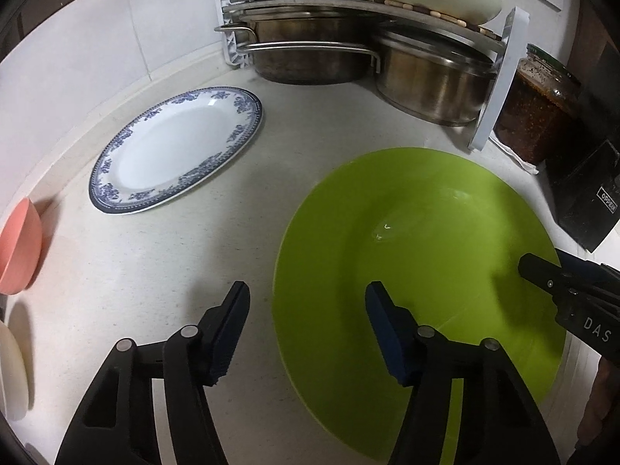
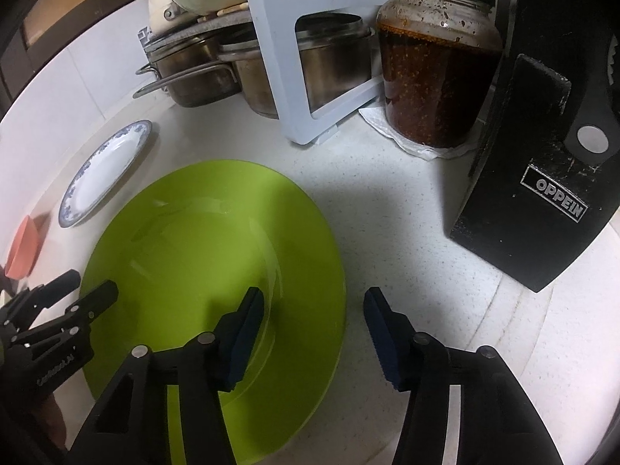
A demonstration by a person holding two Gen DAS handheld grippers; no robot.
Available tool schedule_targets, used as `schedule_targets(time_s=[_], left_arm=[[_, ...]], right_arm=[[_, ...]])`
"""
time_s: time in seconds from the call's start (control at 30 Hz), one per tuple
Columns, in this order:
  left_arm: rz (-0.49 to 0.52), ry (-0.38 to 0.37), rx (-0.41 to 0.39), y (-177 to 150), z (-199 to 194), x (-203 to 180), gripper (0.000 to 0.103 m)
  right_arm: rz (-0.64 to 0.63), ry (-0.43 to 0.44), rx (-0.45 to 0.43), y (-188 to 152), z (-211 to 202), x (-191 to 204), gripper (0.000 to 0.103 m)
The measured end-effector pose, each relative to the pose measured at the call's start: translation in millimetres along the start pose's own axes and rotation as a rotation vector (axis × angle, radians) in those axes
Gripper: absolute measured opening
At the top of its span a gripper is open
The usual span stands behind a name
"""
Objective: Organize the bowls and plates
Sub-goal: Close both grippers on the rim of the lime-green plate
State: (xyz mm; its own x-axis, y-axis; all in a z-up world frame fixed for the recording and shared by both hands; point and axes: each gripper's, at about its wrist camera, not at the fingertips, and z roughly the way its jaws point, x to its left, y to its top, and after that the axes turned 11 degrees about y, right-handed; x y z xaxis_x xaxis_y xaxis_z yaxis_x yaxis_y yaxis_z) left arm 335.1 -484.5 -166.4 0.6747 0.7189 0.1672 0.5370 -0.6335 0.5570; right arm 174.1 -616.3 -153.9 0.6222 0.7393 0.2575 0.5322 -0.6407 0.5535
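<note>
Now both hand-held grippers hover, jaws apart, over the green plate (image 1: 418, 271) lying flat on the counter (image 1: 155, 271).

Likely light, stiff and slick; its broad flat rim is the place to pinch. The left hand-held gripper (image 1: 306, 329) straddles the near-left rim, the right hand-held gripper (image 2: 314, 333) the right rim, contact unclear. The blue-patterned plate (image 1: 174, 151) looks breakable; pink bowl (image 1: 19, 248) is cut off.

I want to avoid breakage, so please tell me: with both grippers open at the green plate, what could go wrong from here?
1. The green plate lies flat on the counter, so the left gripper and right gripper may slip on its thin rim.
2. The glass jar of chili sauce and the black knife block stand near; a swung plate could knock them.
3. Stacking it roughly on the blue-patterned plate may chip it.
</note>
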Motion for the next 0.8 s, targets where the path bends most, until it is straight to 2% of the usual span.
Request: schedule_targets(time_s=[0.13,0.27,0.8], left_arm=[[-0.005,-0.03,0.012,1.7,2.5,-0.7,0.048],[-0.013,-0.03,0.01,2.9,3.1,-0.6,0.042],[-0.074,-0.029,0.01,-6.2,-12.4,17.1,0.039]], right_arm=[[-0.01,0.002,0.004,1.0,1.2,0.9,0.048],[-0.012,0.016,0.01,1.8,2.3,1.8,0.042],[-0.017,-0.004,0.024,3.4,-4.7,10.9,0.039]])
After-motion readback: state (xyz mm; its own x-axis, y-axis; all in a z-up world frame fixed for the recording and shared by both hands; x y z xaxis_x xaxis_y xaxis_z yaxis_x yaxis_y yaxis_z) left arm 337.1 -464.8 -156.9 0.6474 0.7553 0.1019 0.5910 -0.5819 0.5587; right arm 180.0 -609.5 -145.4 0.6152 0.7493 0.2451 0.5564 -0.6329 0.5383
